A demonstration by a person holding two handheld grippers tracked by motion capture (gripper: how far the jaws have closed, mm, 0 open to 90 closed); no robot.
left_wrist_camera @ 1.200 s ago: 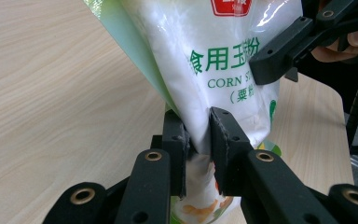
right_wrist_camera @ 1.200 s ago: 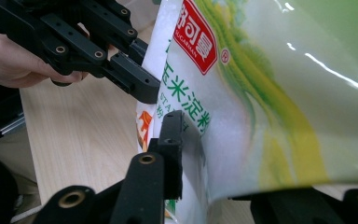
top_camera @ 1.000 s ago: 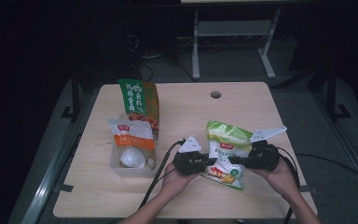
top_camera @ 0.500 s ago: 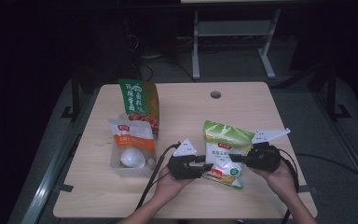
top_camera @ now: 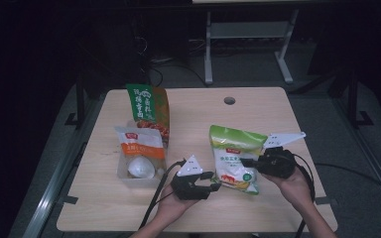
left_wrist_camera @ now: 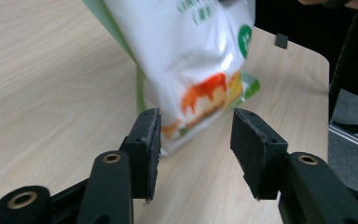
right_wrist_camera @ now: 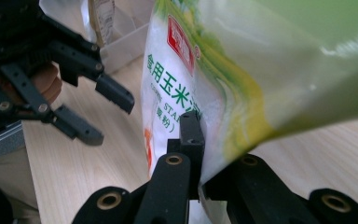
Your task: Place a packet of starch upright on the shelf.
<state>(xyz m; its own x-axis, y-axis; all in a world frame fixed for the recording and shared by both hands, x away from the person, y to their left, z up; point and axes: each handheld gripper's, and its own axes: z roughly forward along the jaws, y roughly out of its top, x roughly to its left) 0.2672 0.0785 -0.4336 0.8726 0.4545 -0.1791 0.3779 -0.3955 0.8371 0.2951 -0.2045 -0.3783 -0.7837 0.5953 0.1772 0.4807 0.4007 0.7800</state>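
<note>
A green and white bag of corn starch point(top_camera: 235, 158) stands tilted at the table's right front, lifted at one edge. My right gripper point(top_camera: 248, 162) is shut on that edge; in the right gripper view its jaws pinch the bag point(right_wrist_camera: 200, 70) between the right gripper's pads point(right_wrist_camera: 203, 140). My left gripper point(top_camera: 213, 181) sits just left of the bag, and its jaws have just been opening. In the left gripper view the bag's lower corner point(left_wrist_camera: 196, 60) lies just beyond the open left gripper point(left_wrist_camera: 193, 140), untouched. The left gripper point(right_wrist_camera: 107, 116) also appears in the right gripper view.
A green and orange snack bag point(top_camera: 149, 111) stands at the back left. In front of it a clear tray point(top_camera: 124, 176) holds an orange and white packet point(top_camera: 139, 144) and a white round thing point(top_camera: 141, 167). The wooden table point(top_camera: 278, 208) has a cable hole point(top_camera: 229, 100).
The left gripper let go of the starch bag, opened and drew away to the left. The right gripper kept its hold and the bag now stands more upright.
</note>
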